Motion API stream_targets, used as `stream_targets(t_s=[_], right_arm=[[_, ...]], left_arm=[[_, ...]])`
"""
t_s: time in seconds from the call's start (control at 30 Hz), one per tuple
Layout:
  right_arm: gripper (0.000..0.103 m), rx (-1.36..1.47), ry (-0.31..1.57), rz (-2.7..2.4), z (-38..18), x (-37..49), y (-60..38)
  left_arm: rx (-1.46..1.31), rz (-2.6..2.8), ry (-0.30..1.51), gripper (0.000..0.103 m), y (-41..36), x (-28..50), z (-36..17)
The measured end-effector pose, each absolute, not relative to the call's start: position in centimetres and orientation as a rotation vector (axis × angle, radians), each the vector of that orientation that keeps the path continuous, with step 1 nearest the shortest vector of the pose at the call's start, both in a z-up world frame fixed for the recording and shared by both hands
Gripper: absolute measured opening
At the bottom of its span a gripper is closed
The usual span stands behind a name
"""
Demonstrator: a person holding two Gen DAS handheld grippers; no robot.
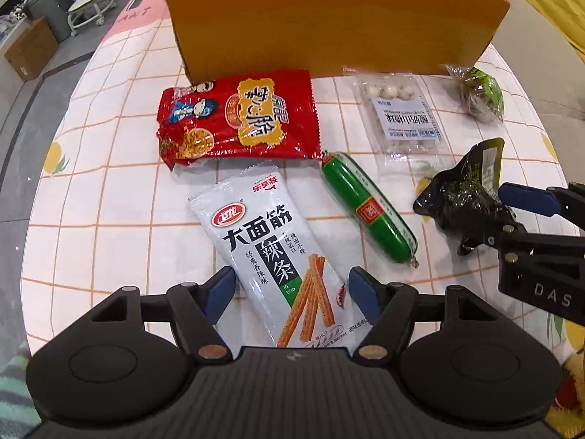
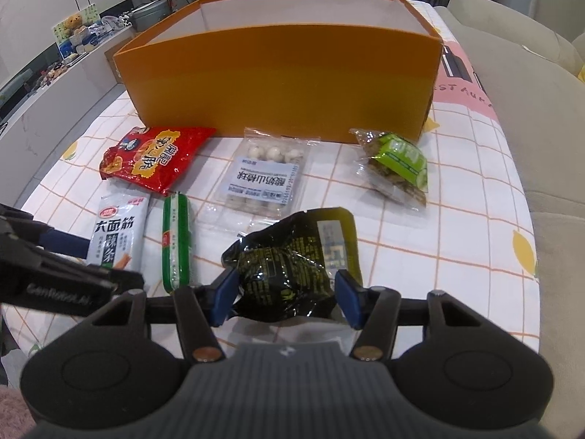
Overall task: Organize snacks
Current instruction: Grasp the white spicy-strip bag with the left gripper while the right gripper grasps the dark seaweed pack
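Observation:
An orange box (image 1: 329,18) (image 2: 281,87) stands at the back of the table. In front lie a red packet (image 1: 237,117) (image 2: 153,159), a clear pack of white balls (image 1: 400,113) (image 2: 265,179), a green-labelled nut pack (image 1: 480,93) (image 2: 396,162) and a green sausage (image 1: 369,206) (image 2: 177,241). My left gripper (image 1: 290,292) is open around the white spicy-strip packet (image 1: 278,256) (image 2: 119,232). My right gripper (image 2: 285,296) (image 1: 486,219) is shut on the black packet (image 2: 289,267) (image 1: 464,197), which looks raised off the cloth.
The table has a white checked cloth (image 1: 109,190) with lemon prints. A beige sofa (image 2: 530,117) runs along the right side. A stool (image 1: 89,3) and a cardboard box (image 1: 29,49) stand on the floor to the left.

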State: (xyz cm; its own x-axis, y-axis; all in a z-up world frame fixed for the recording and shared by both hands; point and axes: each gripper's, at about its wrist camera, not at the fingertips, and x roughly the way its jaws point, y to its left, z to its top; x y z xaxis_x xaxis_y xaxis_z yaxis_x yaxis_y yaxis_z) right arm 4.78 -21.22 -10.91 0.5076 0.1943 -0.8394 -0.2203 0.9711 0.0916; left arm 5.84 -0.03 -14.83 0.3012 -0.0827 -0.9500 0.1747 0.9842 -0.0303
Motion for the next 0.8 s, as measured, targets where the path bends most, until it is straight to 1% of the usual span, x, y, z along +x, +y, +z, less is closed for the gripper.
stream_targets(t_s=[0.3,0.37,0.5,0.57,0.8], right_arm=[[0.057,-0.011,1.011,0.252,-11.0,4.8,-21.5],[0.058,-0.01,1.011,0.253,-11.0,4.8,-21.5],[0.06,-0.011,1.01,0.257,-11.1,4.8,-21.3],[0.06,-0.019,1.009,0.257,-11.1,4.9,-21.2],[0.06,-0.024,1.019,0.26,-11.6,5.1,-20.9]], left_arm=[[-0.091,-0.078,1.231,0.083,1.4,6.0,-14.8],[-0.102,-0.06,1.234,0.086,1.3,6.1,-14.9],[-0.055,-0.013,1.216,0.087,0.6,6.4,-15.1],[-0.028,-0.006,1.208,0.085,0.3,6.4,-15.2],[0.007,-0.02,1.183,0.068,0.2,6.2,-15.0]])
